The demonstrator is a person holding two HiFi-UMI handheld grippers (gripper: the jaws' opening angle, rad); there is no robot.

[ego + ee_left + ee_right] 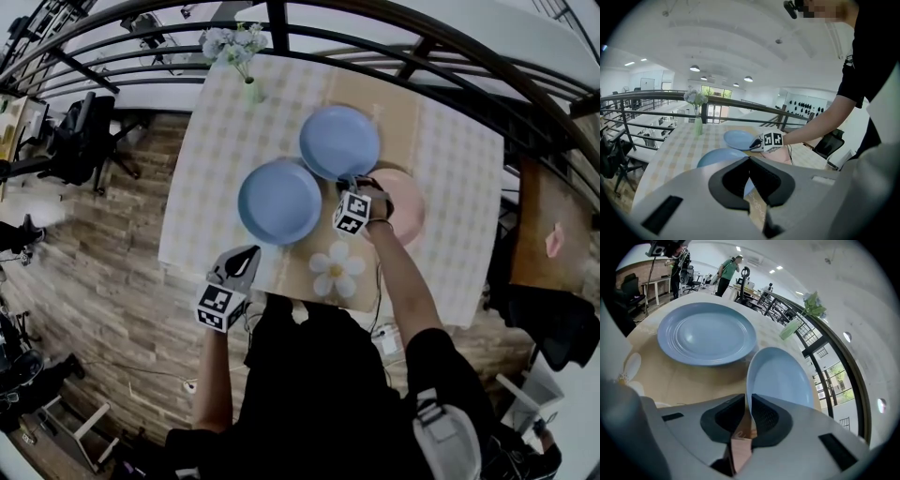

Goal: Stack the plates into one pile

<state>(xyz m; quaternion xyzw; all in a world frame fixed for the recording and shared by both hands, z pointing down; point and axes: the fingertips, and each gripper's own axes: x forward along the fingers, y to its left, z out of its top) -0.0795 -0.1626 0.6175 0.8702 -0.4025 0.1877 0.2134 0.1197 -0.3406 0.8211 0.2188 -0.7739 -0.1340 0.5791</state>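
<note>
One pink plate (412, 216) and two blue lie separate. My right gripper (749, 401) straddles the rim of the far blue plate (783, 376), jaws apart, not yet squeezing; my left gripper (750, 159) hovers, jaws together. Next, I'd say: clamp, lift, set it on the other blue plate (707, 333).

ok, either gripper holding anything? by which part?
Nothing is clamped yet. The right gripper has the rim of the farther blue plate between its jaws, with a gap on one side. The left gripper is empty.
</note>
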